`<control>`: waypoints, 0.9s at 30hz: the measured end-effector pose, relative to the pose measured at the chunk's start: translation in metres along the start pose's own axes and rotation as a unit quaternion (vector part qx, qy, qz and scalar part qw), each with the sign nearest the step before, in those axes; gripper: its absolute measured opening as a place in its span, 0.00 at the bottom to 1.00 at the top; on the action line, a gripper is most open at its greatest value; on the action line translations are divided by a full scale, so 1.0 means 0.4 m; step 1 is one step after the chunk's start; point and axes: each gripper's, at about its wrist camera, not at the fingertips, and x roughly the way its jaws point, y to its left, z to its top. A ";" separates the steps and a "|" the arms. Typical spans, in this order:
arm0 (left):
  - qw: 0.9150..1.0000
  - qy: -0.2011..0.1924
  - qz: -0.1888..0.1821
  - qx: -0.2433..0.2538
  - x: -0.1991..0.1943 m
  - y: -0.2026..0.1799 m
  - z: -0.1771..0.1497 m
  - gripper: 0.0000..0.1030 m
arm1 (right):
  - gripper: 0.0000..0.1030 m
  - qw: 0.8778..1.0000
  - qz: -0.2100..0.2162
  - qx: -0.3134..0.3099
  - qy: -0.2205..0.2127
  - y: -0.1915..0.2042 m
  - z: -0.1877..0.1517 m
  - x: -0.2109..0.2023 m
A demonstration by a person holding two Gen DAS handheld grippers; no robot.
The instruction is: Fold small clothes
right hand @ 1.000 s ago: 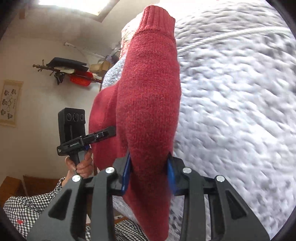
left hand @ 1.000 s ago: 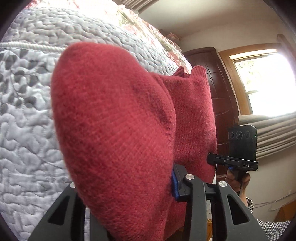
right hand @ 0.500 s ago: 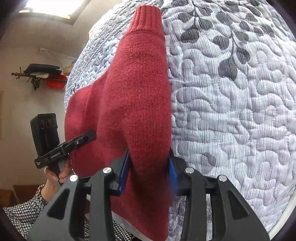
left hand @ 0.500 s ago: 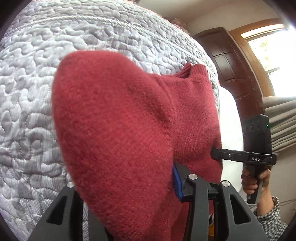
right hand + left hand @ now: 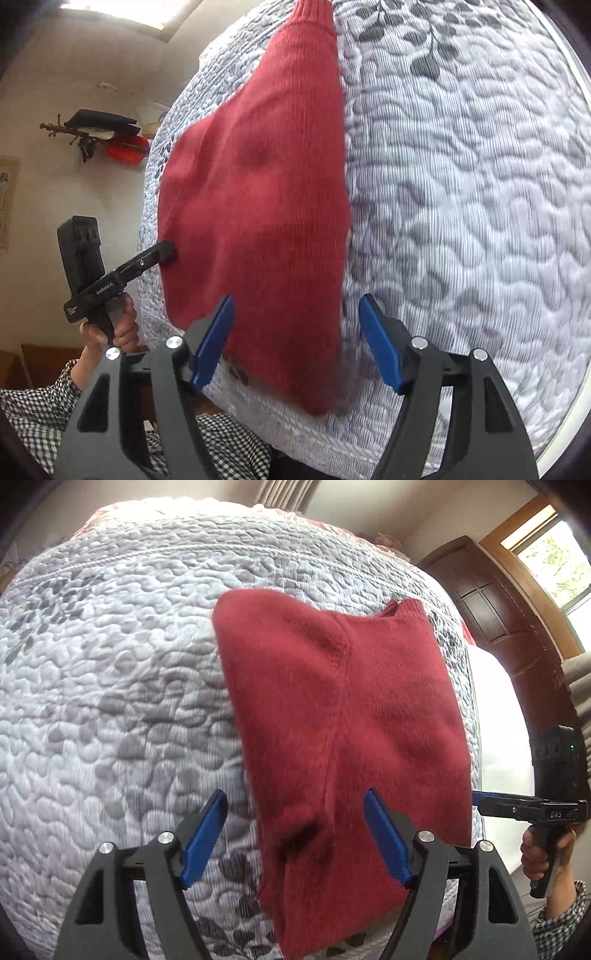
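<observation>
Both the left gripper (image 5: pixel 295 834) and the right gripper (image 5: pixel 297 339), clamped on the red sweater (image 5: pixel 340 716) half a second ago, now stand with fingers spread, leaving it folded on the quilted bed (image 5: pixel 110 701), so this fold looks finished.

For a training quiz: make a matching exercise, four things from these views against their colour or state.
Things:
1. sweater
2. quilt
3. left gripper
4. door

Descriptions:
A. dark brown wood
B. open, blue pads
C. red knit, lying flat
D. white with grey leaves

Pairs: 1-C, 2-D, 3-B, 4-A
</observation>
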 end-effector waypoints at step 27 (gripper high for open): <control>0.990 0.017 0.142 0.003 0.011 -0.058 -0.141 0.89 | 0.68 0.990 -0.136 -0.012 -0.022 0.091 -0.156 0.019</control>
